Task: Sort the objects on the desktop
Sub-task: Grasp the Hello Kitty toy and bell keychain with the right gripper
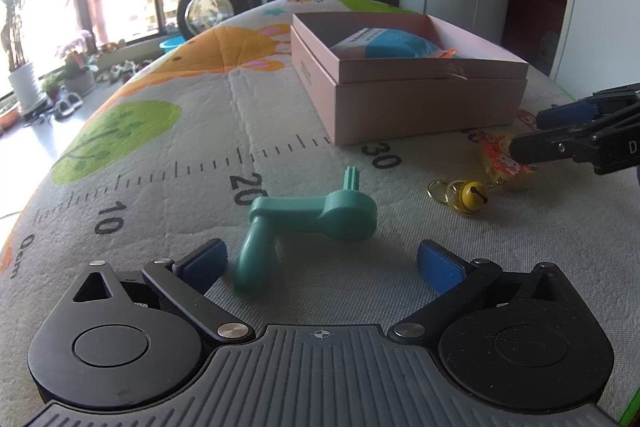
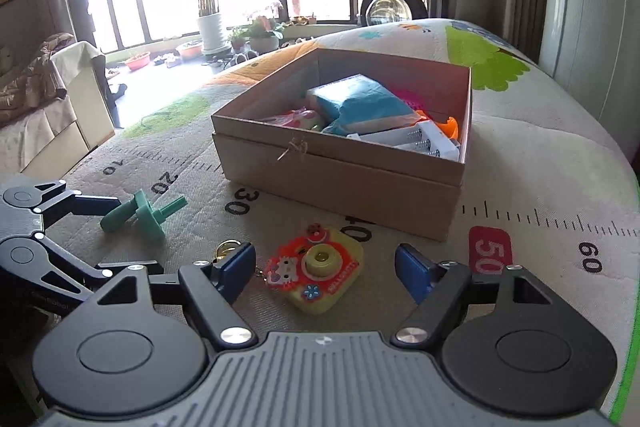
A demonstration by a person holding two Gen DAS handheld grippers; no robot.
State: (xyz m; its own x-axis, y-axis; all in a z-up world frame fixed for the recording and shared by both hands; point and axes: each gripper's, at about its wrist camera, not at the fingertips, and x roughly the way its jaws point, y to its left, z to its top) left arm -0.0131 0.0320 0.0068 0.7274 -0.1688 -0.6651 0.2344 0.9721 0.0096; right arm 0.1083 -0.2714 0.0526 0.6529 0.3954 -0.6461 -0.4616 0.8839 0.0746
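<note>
My left gripper (image 1: 322, 263) sits low over the mat with its two blue-padded fingers (image 1: 206, 263) spread wide and holding nothing. The teal plastic crank handle with a ribbed stub (image 1: 316, 223) lies between and just ahead of them, its grip end reaching in close to the left pad, though I cannot tell if it touches. In the right wrist view the same crank (image 2: 140, 213) lies just off the left gripper's fingertips.

My right gripper (image 2: 325, 273) is also low and level, jaws wide apart and empty. The yellow toy camera keychain with a red cartoon face (image 2: 316, 273) lies flat on the mat between the pads, nearer the left one. Its small yellow bell on gold rings (image 1: 464, 193) trails toward the crank; in the right view it is mostly hidden behind the left pad.

I count one crank, one camera keychain and one open pink cardboard box (image 1: 420, 103), which stands beyond both loose items. The box already holds a blue-and-white pouch (image 2: 360, 103), white battery holders with springs (image 2: 416, 143), an orange piece (image 2: 450, 127) and a spotted item I cannot make out.

The quilted play mat printed with a ruler and cartoon animals (image 1: 168, 155) lies bare between the crank and the box's near wall. To the left, the mat curves down to its edge. To the right of the box there is open mat around the 50 and 60 marks.
</note>
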